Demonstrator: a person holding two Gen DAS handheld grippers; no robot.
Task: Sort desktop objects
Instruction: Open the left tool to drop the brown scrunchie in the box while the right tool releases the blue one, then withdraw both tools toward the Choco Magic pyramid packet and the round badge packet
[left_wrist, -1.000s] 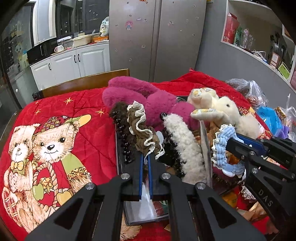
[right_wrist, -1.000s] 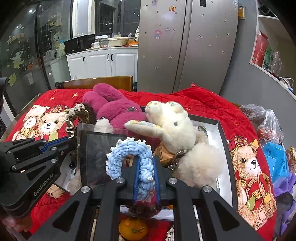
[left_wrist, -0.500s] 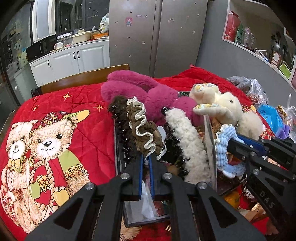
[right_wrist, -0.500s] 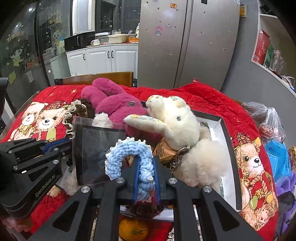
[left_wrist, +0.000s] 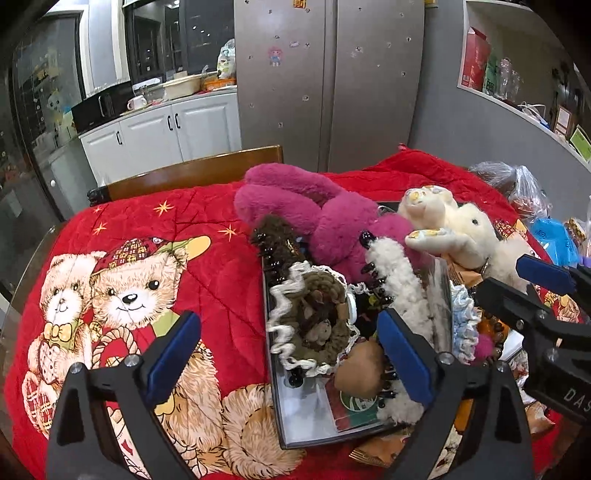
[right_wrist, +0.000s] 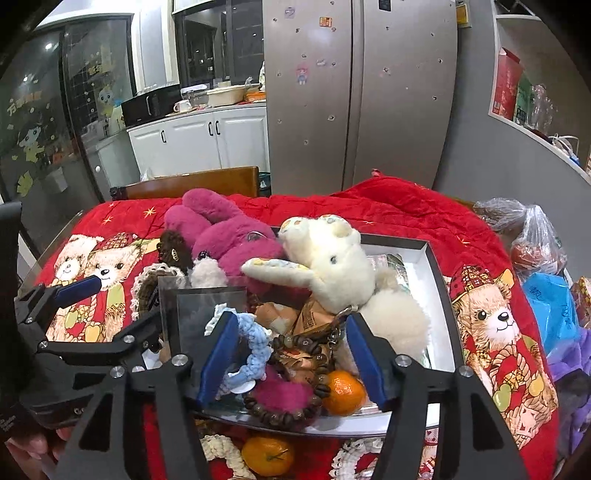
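Note:
My left gripper (left_wrist: 288, 332) is open above the left end of a black tray (left_wrist: 275, 413). A brown crochet scrunchie with white trim (left_wrist: 310, 321) lies in the tray between its fingers, beside a white fuzzy hair clip (left_wrist: 399, 280) and a dark brown clip (left_wrist: 277, 240). My right gripper (right_wrist: 291, 354) is open over the tray (right_wrist: 439, 295). A blue crochet scrunchie (right_wrist: 255, 343) rests by its left finger, free of the pads. A pink plush rabbit (right_wrist: 221, 229) and a cream plush rabbit (right_wrist: 332, 266) lie across the tray.
A bead bracelet (right_wrist: 284, 406), a pink pompom and an orange (right_wrist: 345, 391) sit in the tray; another orange (right_wrist: 267, 456) lies on the red bear-print cloth (left_wrist: 147, 258). Plastic bags (right_wrist: 532, 236) crowd the right edge. A wooden chair (left_wrist: 192, 173) stands behind the table.
Both grippers have opened. The left one has let go of the brown scrunchie into the tray; the right one has let go of the blue scrunchie, which has dropped into the tray.

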